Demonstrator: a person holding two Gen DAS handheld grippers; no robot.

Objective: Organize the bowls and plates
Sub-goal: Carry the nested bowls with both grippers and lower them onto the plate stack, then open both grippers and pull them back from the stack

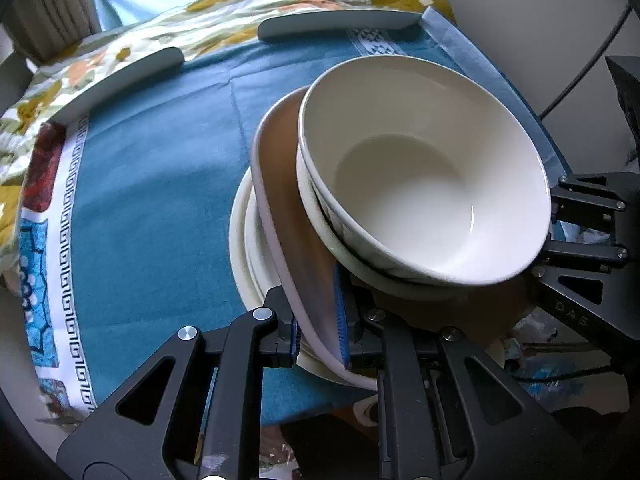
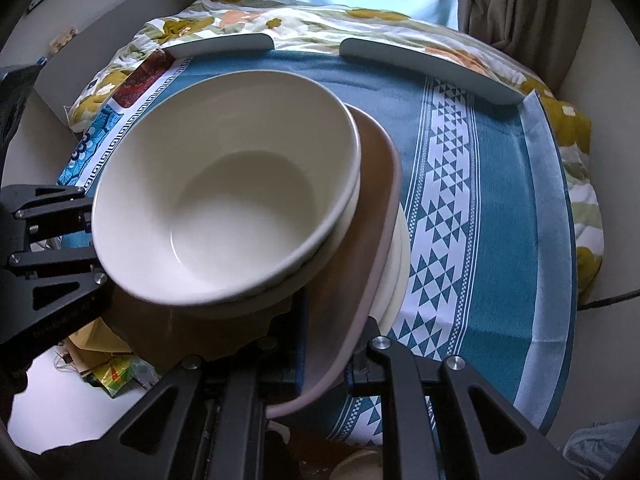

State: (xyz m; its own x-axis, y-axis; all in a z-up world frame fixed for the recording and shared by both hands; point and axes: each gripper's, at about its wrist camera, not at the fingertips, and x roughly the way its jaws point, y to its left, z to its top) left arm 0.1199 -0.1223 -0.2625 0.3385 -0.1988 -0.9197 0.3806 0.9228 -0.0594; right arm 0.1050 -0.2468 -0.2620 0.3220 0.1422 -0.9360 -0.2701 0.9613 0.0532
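A brown plate (image 1: pixel 286 184) with a pale rim carries two nested white bowls (image 1: pixel 424 172). My left gripper (image 1: pixel 320 338) is shut on the plate's rim, one finger above and one below. My right gripper (image 2: pixel 326 360) is shut on the opposite rim of the same brown plate (image 2: pixel 376 184), with the white bowls (image 2: pixel 224 200) on top. The plate is tilted over a stack of white plates (image 1: pixel 244 256), which also shows under the right edge in the right wrist view (image 2: pixel 396 264). Each gripper shows at the edge of the other's view.
A blue tablecloth (image 1: pixel 152 184) with white patterned bands (image 2: pixel 448 184) covers the table. Two grey curved rails (image 1: pixel 340 24) lie at the far edge. A flowered cloth (image 2: pixel 280 20) lies behind them. Clutter lies on the floor (image 2: pixel 104 368).
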